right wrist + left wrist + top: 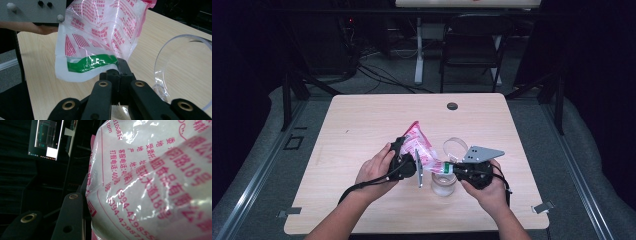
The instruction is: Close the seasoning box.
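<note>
A pink-and-white printed plastic bag (418, 142) with white grains inside hangs above the wooden table (362, 125), held between both grippers. My left gripper (409, 156) grips its left side; in the left gripper view the bag (155, 182) hides one jaw, and one black finger (71, 216) presses against it. My right gripper (449, 168) is shut on the bag's lower corner. In the right gripper view the jaws (121, 65) pinch the corner at a green strip (92, 62). A clear cup (445, 184) stands right below that corner, its rim (180, 57) beside my right jaws.
A black grommet (452, 106) sits near the table's far edge. A dark folding chair (472, 45) and a white desk leg (418, 50) stand beyond the table. The left gripper view shows a lit monitor (46, 138) in the dark background.
</note>
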Tool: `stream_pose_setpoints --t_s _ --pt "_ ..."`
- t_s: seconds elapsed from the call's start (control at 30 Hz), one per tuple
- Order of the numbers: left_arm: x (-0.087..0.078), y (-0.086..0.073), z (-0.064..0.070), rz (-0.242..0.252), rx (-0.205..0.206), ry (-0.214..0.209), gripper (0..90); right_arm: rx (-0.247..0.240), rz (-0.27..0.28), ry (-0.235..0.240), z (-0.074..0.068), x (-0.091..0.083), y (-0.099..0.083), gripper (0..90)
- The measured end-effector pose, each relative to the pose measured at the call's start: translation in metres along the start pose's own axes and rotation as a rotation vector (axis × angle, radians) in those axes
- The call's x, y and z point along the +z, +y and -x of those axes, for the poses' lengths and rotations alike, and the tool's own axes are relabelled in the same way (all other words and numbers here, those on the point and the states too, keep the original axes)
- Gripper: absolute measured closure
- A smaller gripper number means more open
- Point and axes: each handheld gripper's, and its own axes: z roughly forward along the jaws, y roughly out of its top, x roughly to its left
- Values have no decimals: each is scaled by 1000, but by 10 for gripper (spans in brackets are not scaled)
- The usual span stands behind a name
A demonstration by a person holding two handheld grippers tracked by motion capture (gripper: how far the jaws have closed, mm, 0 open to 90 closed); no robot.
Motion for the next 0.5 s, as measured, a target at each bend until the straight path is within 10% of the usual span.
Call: stream_pose_setpoints --t_s 0.5 --pt "-1 4 1 14 23 15 602 28 -9 3 5 -1 -4 900"
